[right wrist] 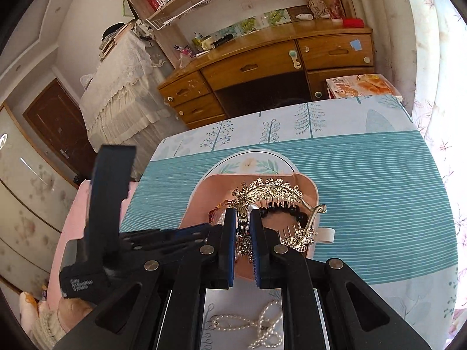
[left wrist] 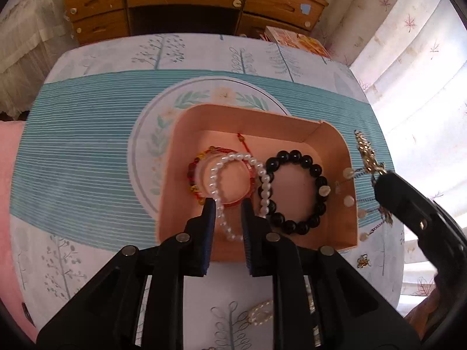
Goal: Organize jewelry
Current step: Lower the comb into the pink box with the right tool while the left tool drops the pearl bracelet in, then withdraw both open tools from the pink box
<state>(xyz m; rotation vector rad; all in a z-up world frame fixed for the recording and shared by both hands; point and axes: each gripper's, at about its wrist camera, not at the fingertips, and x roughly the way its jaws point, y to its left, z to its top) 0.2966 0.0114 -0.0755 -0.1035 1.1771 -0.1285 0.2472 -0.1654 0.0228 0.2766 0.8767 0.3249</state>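
A pink open box (left wrist: 335, 143) sits on the patterned tablecloth. Inside lie a red beaded bracelet (left wrist: 194, 175), a white pearl bracelet (left wrist: 264, 180) and a black bead bracelet (left wrist: 315, 170). My left gripper (left wrist: 227, 205) is over the box with its jaws a little apart around the pearl bracelet's near side. My right gripper (right wrist: 242, 215) is shut on a gold hair comb with dangling chains (right wrist: 271, 192), held above the box (right wrist: 310, 186). The comb's chains and beads hang by the box's right wall in the left wrist view (left wrist: 366, 151).
A pearl necklace (right wrist: 262, 323) lies on the cloth near the front edge, also partly seen in the left wrist view (left wrist: 259, 315). A small gold piece (left wrist: 363, 261) lies right of the box. A wooden desk (right wrist: 262, 67) stands beyond the table.
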